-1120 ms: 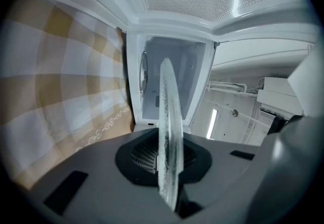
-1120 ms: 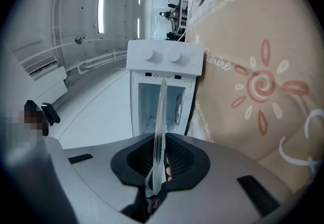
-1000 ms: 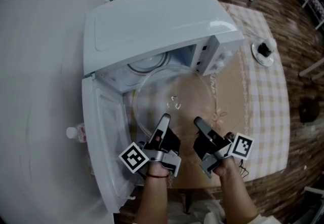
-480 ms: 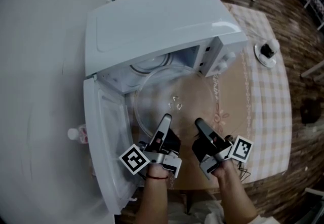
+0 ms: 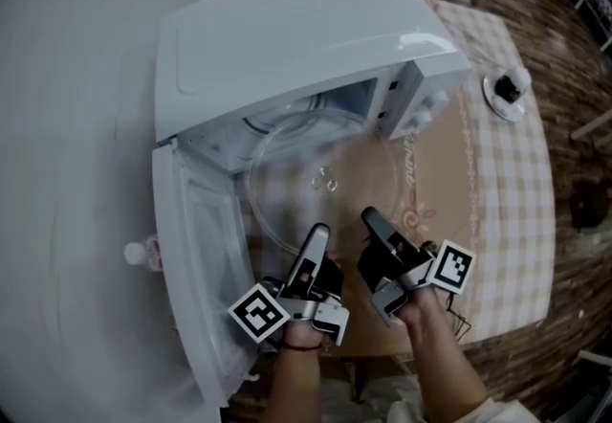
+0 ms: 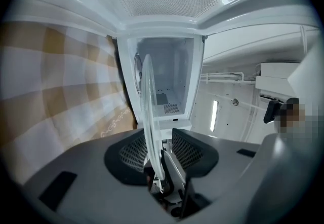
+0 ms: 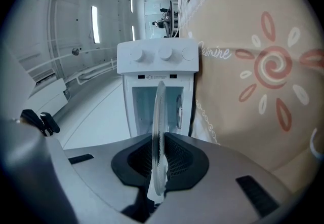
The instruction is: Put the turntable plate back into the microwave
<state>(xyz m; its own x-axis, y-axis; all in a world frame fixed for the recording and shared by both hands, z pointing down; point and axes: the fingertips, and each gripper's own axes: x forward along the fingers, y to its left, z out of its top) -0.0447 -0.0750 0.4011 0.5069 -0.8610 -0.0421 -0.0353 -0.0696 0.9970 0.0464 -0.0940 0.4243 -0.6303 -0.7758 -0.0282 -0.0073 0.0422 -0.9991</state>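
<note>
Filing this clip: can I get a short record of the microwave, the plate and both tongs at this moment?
microwave: white microwave on the table, with its door swung open
glass plate: the glass plate is held level, far part in the opening, near rim still outside
left tongs: the left tongs have just been opening; the jaws stand apart with the rim between them, ungripped
right tongs: the right tongs are shut on the rim
task: plate not yet seated
</note>
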